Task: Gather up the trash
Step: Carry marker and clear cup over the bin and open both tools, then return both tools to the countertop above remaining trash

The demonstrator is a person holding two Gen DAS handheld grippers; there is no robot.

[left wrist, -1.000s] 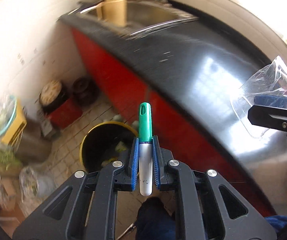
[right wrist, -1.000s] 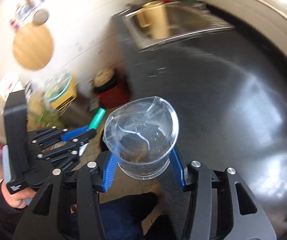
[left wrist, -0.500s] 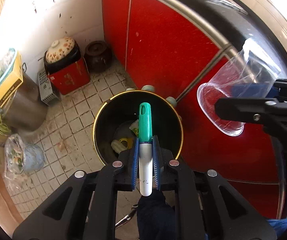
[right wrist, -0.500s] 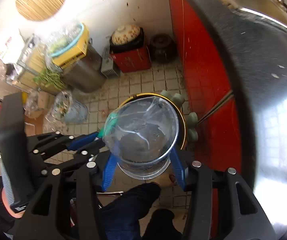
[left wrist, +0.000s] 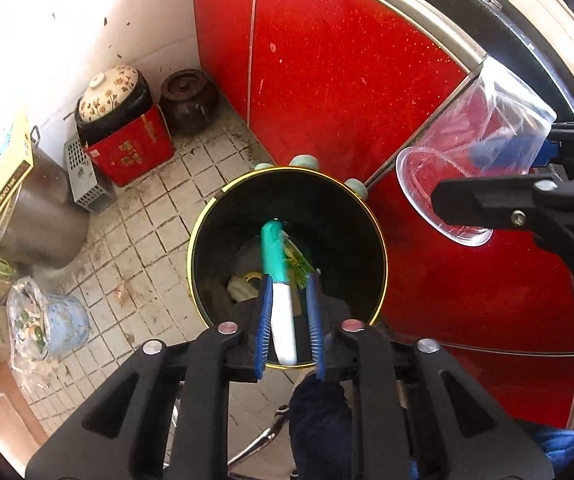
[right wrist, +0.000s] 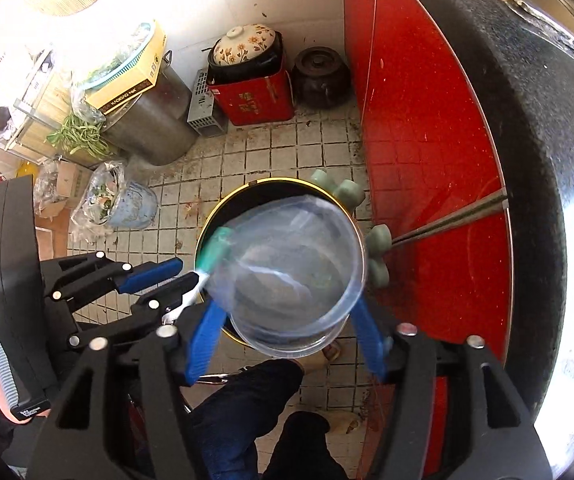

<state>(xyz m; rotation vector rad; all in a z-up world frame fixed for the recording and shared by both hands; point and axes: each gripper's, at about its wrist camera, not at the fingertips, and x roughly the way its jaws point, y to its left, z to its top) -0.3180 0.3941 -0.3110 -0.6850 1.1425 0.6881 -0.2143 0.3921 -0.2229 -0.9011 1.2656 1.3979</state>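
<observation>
A black trash bin with a yellow rim point(left wrist: 379, 240) point(right wrist: 211, 220) stands on the tiled floor against the red cabinet. My left gripper point(left wrist: 287, 292) is above the bin, its jaws apart. A marker with a green cap point(left wrist: 277, 276) point(right wrist: 215, 250) sits tilted and blurred between them, touching only the left pad. My right gripper point(right wrist: 287, 320) is above the bin, shut on a clear plastic cup point(right wrist: 291, 276) point(left wrist: 471, 164), mouth facing forward. Some trash point(left wrist: 243, 284) lies inside the bin.
Red cabinet doors point(left wrist: 347, 80) and the dark counter edge point(right wrist: 527, 120) are on the right. A red box with a flowered pot point(left wrist: 127, 136), a dark jar point(left wrist: 189, 100), a metal pot point(left wrist: 39, 216) and a bagged bucket point(left wrist: 47, 320) stand on the floor at left.
My left jaws have opened and the marker has tilted and slipped loose between them. Both grippers stay over the bin; the cup has moved slightly lower.
</observation>
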